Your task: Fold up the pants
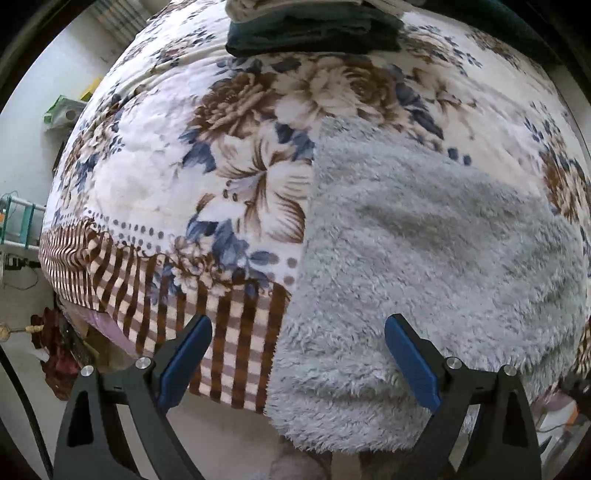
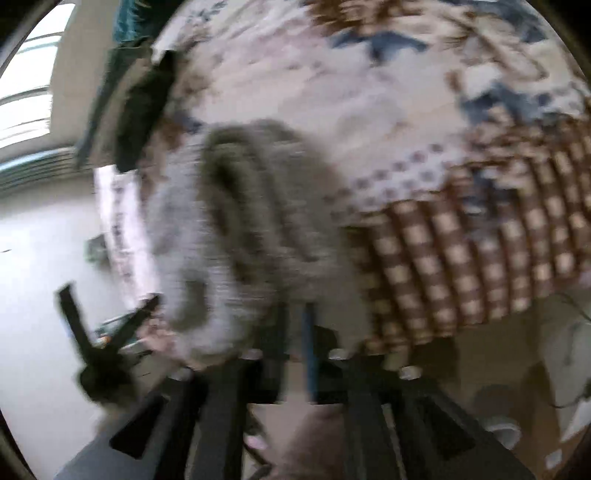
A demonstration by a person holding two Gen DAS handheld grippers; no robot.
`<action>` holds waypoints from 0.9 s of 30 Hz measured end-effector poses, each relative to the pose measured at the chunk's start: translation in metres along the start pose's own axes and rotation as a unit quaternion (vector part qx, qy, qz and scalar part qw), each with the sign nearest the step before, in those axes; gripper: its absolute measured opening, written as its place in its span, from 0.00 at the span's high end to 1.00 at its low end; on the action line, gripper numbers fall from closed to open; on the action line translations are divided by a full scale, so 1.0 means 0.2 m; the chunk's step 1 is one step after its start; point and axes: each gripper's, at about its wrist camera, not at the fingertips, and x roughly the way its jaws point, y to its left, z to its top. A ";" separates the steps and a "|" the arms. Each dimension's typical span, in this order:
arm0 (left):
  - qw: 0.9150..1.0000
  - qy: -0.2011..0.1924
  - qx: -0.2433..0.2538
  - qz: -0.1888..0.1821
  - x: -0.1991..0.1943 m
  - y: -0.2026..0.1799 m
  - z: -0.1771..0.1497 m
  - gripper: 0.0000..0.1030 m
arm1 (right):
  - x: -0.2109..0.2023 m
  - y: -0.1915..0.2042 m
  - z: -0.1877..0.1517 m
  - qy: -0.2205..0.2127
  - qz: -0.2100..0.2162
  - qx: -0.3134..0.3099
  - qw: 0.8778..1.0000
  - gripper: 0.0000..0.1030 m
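Note:
The grey fluffy pants (image 1: 424, 266) lie on a floral blanket over a bed (image 1: 207, 177), reaching down over its front edge. My left gripper (image 1: 297, 350) is open and empty, its blue pads just above the pants' left edge near the bed front. In the blurred right wrist view the pants (image 2: 251, 229) are bunched up and lifted. My right gripper (image 2: 295, 325) is shut on the lower edge of the pants. The left gripper also shows in the right wrist view (image 2: 107, 328), at the left.
A stack of folded dark clothes (image 1: 314, 29) sits at the far side of the bed. The blanket's brown checked border (image 2: 461, 251) hangs over the bed edge. Floor with clutter lies left of the bed (image 1: 22, 221).

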 end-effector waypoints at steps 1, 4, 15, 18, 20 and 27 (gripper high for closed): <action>1.000 0.001 0.002 0.001 0.00 0.00 -0.01 0.07 | 0.01 0.03 0.00 -0.003 0.016 0.000 1.000 0.46; 1.000 0.011 0.003 0.002 0.02 0.01 -0.03 0.07 | 0.09 0.10 0.01 -0.005 0.030 0.006 1.000 0.22; 1.000 0.018 -0.005 -0.008 0.02 0.07 -0.06 0.07 | -0.02 0.17 -0.18 -0.064 -0.030 0.010 0.997 0.87; 1.000 0.022 -0.007 -0.018 0.02 0.08 -0.07 0.07 | -0.09 0.13 -0.23 -0.065 -0.053 0.017 0.996 0.87; 0.999 0.026 -0.007 -0.025 0.03 0.08 -0.07 0.07 | -0.05 0.03 -0.21 -0.054 -0.084 0.034 0.994 0.87; 0.998 0.031 -0.010 -0.049 0.01 0.07 -0.04 0.07 | 0.08 -0.11 -0.09 0.019 -0.035 0.073 0.997 0.63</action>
